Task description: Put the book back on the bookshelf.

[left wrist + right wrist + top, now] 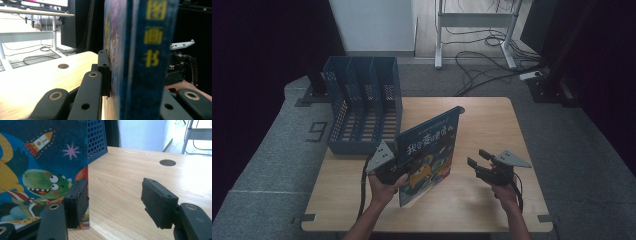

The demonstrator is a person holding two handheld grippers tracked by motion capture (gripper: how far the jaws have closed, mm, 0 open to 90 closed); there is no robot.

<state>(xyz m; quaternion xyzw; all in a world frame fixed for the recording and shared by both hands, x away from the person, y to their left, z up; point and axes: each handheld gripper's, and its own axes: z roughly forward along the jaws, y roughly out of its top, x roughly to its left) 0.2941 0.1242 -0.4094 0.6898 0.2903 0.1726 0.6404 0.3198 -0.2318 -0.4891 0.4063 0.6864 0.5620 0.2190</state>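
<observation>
The picture book (140,62) is pinched at its spine by the left gripper (388,167) and stood upright on the table (482,125), presumably for filing in the blue rack (362,100) behind. The right gripper's (484,167) jaws are spread, empty, just beside the cover.

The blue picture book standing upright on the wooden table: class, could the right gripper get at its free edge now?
Probably yes: the right gripper is open beside the blue picture book, with bare wooden table between them.
</observation>
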